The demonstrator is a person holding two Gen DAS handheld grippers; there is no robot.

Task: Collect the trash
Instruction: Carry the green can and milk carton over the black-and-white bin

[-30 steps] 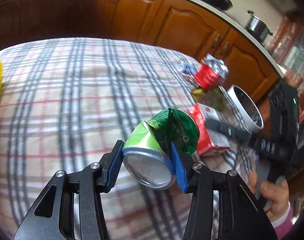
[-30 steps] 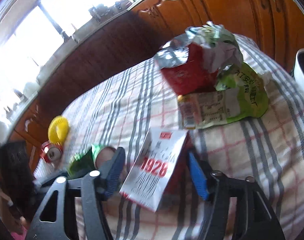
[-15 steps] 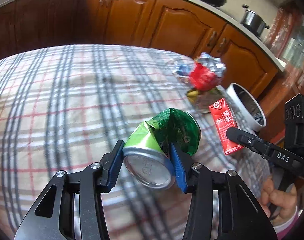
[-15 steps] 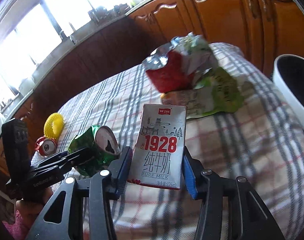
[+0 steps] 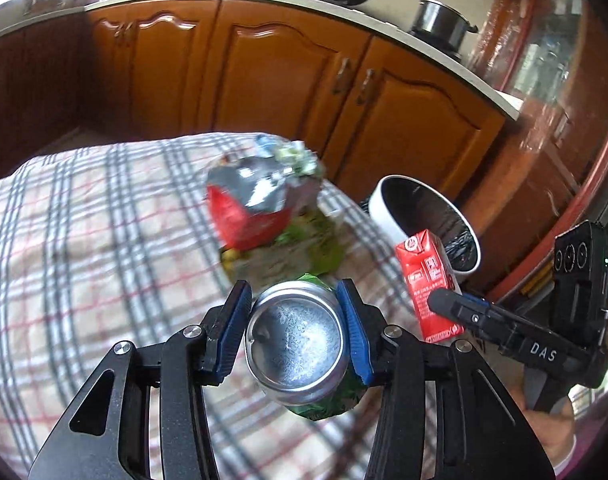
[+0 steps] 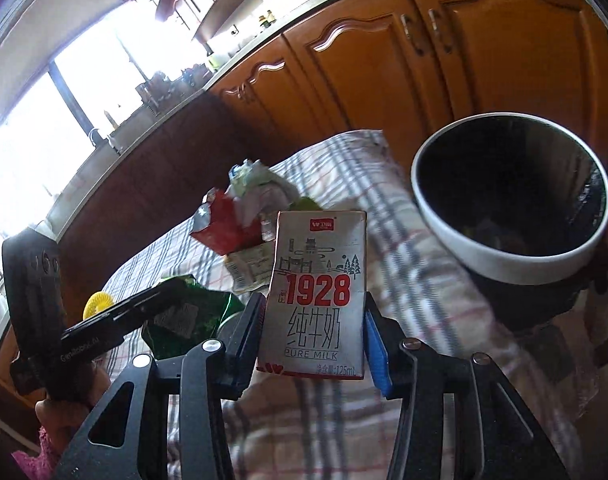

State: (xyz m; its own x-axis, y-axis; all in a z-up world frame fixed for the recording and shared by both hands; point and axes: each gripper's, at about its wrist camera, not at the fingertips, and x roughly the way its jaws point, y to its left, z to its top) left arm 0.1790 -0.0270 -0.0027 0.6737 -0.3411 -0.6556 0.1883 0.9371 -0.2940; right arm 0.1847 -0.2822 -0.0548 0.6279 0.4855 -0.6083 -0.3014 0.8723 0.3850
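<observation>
The left wrist view is showing the left gripper (image 5: 296,336) clamping its blue pads on a crushed green can (image 5: 300,348), whose silver base is facing the camera, so its long axis is running away along the fingers, above the plaid tablecloth (image 5: 84,248). Beyond it, a red and silver foil bag (image 5: 252,208) is lying on a green wrapper (image 5: 319,244) near the table's far edge, and the white bin (image 5: 387,208) with its black liner is standing just off that edge. Further right, the right gripper is holding a milk carton (image 5: 427,280), here showing only its red side. The right wrist view is giving what that one hides: at its left a yellow round object (image 6: 99,303) is sitting on the cloth, the can's crumpled green body (image 6: 184,316) is showing from the side, and the carton's white printed face (image 6: 315,288) is reading "1928" and "PURE MILK". The right gripper (image 6: 313,336), its jaws having just been closing, is clamping the carton by its sides, upright with its long axis vertical, held off the table just left of the bin's rim (image 6: 503,258).
</observation>
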